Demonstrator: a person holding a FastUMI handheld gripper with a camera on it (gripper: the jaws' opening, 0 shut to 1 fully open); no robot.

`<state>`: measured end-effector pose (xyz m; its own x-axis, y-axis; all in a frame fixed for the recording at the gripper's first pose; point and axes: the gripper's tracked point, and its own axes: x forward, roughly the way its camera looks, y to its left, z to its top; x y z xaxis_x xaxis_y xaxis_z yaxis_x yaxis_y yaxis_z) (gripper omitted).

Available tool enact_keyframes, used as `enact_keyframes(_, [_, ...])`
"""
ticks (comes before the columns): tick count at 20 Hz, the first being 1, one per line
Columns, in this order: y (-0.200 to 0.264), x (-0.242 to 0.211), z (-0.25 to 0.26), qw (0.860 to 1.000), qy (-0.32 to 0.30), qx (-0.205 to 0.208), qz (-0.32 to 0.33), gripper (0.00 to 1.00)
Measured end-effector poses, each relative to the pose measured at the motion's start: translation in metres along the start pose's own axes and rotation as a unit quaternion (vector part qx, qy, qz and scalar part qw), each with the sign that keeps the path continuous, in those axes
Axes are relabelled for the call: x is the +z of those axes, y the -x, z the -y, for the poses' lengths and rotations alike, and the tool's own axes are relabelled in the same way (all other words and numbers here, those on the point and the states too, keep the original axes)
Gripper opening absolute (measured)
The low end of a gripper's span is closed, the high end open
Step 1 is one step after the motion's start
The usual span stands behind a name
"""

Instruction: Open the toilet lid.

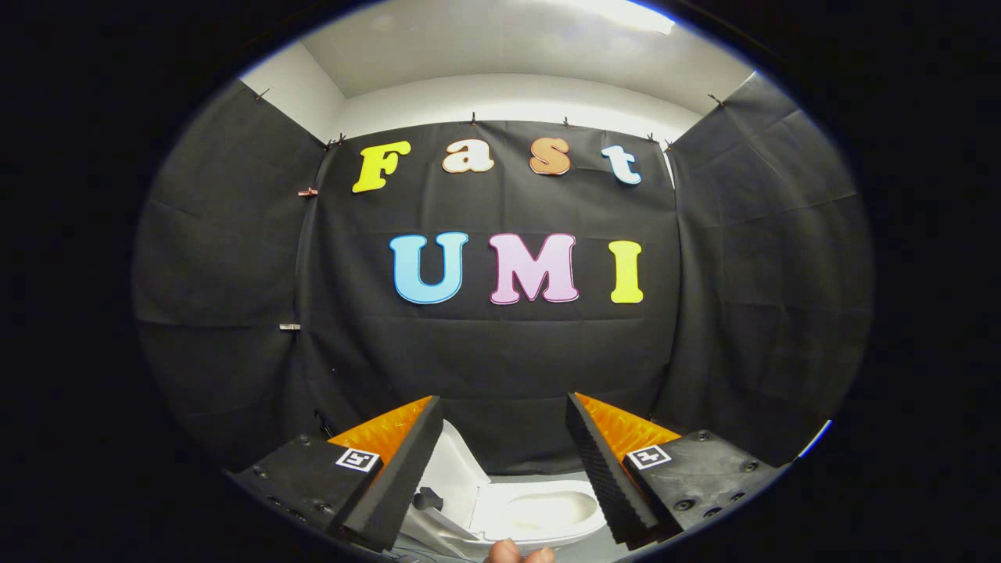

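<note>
Gripper view: the gripper (504, 469) is held released above the white ceramic toilet (539, 512). Its white plastic lid (457, 469) already stands raised at 10 o'clock, so only withdrawal is judged to remain.

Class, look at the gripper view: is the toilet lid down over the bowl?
No. The toilet lid stands raised beside the exposed bowl, seen between the open gripper fingers, which touch neither.
</note>
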<state>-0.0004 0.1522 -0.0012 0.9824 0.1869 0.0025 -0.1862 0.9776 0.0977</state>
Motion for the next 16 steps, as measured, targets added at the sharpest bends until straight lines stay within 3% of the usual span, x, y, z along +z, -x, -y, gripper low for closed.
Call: enact_keyframes(16, [0.002,0.0019,-0.0038,1.0,0.006,0.0,0.0,0.99])
